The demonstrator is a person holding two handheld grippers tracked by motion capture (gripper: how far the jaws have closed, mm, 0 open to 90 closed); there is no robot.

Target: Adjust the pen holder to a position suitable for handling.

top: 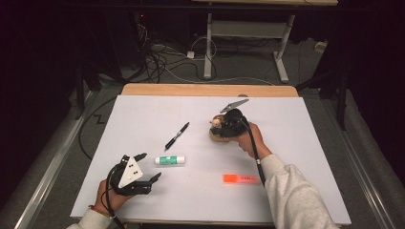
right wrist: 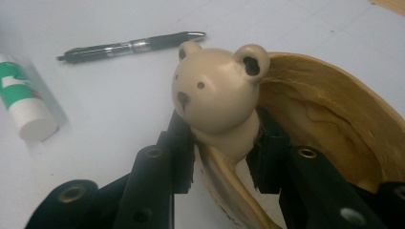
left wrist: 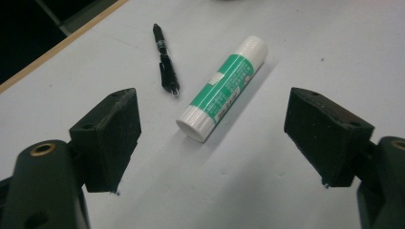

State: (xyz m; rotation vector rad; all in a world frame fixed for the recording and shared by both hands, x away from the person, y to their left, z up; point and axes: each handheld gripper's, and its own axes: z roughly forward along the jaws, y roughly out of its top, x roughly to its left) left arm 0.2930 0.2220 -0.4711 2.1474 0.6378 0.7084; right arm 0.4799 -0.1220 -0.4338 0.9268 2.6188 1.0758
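I have the wooden bowl [right wrist: 329, 119] with the little bear head [right wrist: 217, 95] on its rim caught in my right gripper [right wrist: 222, 157]: the jaws are clamped on the bear's neck where it joins the rim, one pad on each side. The bowl sits on the white table [top: 296, 138], toward the far right part of it, and from above I cannot tell whether it is lifted or resting. So I judge the grasp done and the carrying and setting down yet to come. Nearest the bowl, to its left, lies the black pen [top: 177, 136]; left of the bowl and nearer me lies the green-and-white glue stick [top: 170, 160]; straight toward me from the bowl is an orange marker [top: 240, 179]. Farthest from the bowl, at the near left, my left gripper [left wrist: 210, 138] hangs with its jaws wide apart, holding nothing, aimed at the glue stick.
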